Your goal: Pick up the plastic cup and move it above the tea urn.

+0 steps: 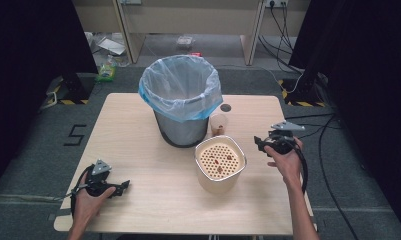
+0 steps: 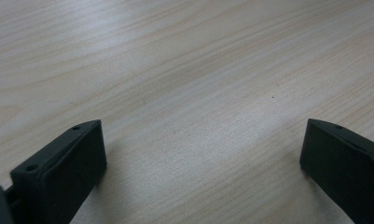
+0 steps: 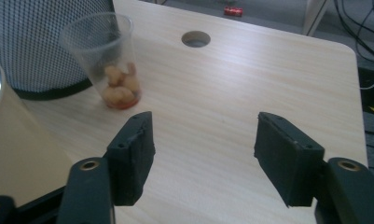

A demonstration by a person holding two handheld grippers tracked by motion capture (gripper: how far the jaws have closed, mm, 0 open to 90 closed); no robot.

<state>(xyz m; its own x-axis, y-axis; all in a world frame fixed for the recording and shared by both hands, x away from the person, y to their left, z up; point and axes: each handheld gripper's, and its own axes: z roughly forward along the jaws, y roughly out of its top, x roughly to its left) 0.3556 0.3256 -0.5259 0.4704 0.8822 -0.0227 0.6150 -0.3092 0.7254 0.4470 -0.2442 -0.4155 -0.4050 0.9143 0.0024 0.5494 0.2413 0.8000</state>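
My left gripper (image 1: 124, 186) rests low at the table's near left corner, held in a hand. Its jaws stand wide open over bare wood in the left gripper view (image 2: 203, 154), with nothing between them. My right gripper (image 1: 258, 144) is held above the table's right side and points left toward a beige pot (image 1: 220, 165) with a perforated insert and a few brown bits on it. Its jaws are open and empty (image 3: 203, 140). A clear plastic cup (image 3: 105, 60) with brownish pieces stands ahead and to the left, beside the mesh bin (image 3: 40, 42).
The bin (image 1: 180, 95), lined with a pale blue bag, stands at the table's far middle, with the cup (image 1: 218, 123) at its right. A round hole (image 1: 226, 107) pierces the wooden table (image 1: 148, 165). Cables and stands lie on the floor to the right.
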